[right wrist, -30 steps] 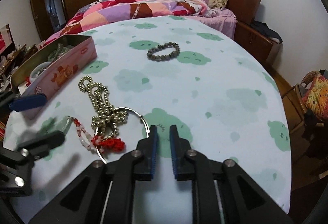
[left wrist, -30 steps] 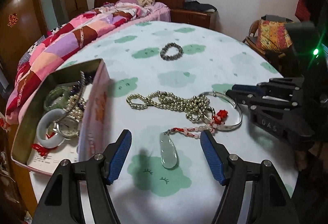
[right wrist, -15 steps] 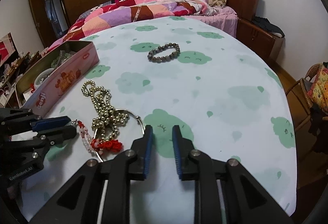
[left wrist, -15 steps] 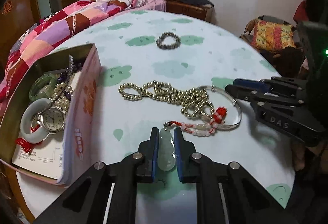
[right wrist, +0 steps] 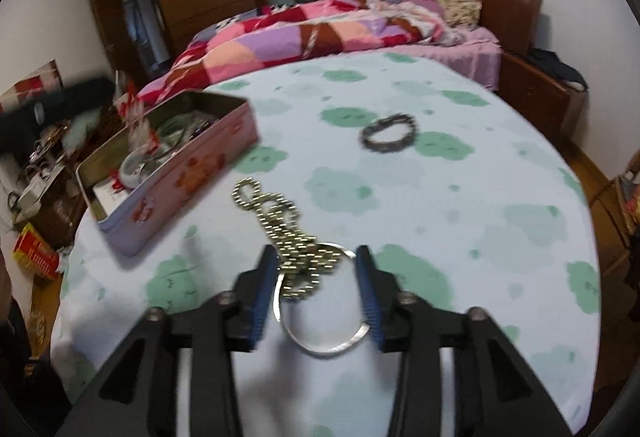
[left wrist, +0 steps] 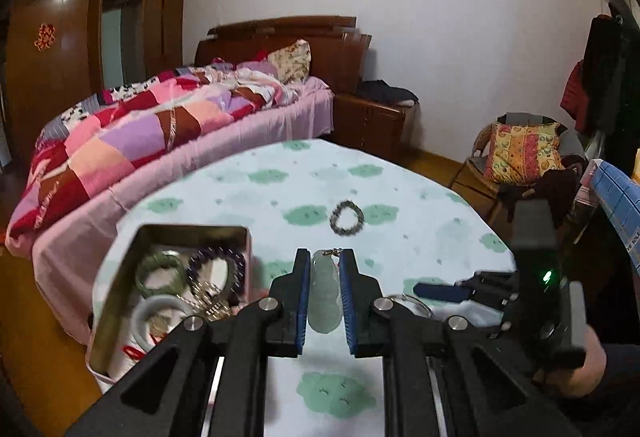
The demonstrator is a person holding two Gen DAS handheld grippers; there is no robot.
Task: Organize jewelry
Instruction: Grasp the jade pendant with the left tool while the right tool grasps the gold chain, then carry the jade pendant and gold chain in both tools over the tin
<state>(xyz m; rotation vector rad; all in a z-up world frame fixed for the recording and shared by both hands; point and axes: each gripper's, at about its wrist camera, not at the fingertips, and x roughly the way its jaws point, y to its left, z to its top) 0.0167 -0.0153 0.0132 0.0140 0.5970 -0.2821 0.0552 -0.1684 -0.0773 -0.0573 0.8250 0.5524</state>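
the left tongs (left wrist: 325,289) were wide open a moment ago with the pale green jade drop pendant (left wrist: 325,293) lying on the desk (left wrist: 420,205) between them. they then closed on it, and now the pendant is up off the desk, pinched between the two blue pads with its small metal loop sticking out at the tip. the view from these tongs now shows much more of the bed and the wall than before.

the right tongs (right wrist: 316,289) were nearly closed a moment ago, and their jaws have just been opening. they now stand about half wide. the thin silver bangle (right wrist: 324,337) and the end of the gold bead chain (right wrist: 280,225) lie on the desk between the blue pads, and the pads do not press on either one. in the left view the right tongs show at the right side, with a hand (left wrist: 580,369) behind them.

the open pink tin box (left wrist: 168,237) sits on the desk left of the left tongs. in it are a green ring bangle (left wrist: 160,275), a dark bead bracelet (left wrist: 218,267) and a white ring bangle (left wrist: 152,317). in the right view a blurry red and white string hangs over the box.

a dark round bead bracelet (left wrist: 346,223) lies alone on the desk, well apart from both tongs, beyond the tips of the left ones.
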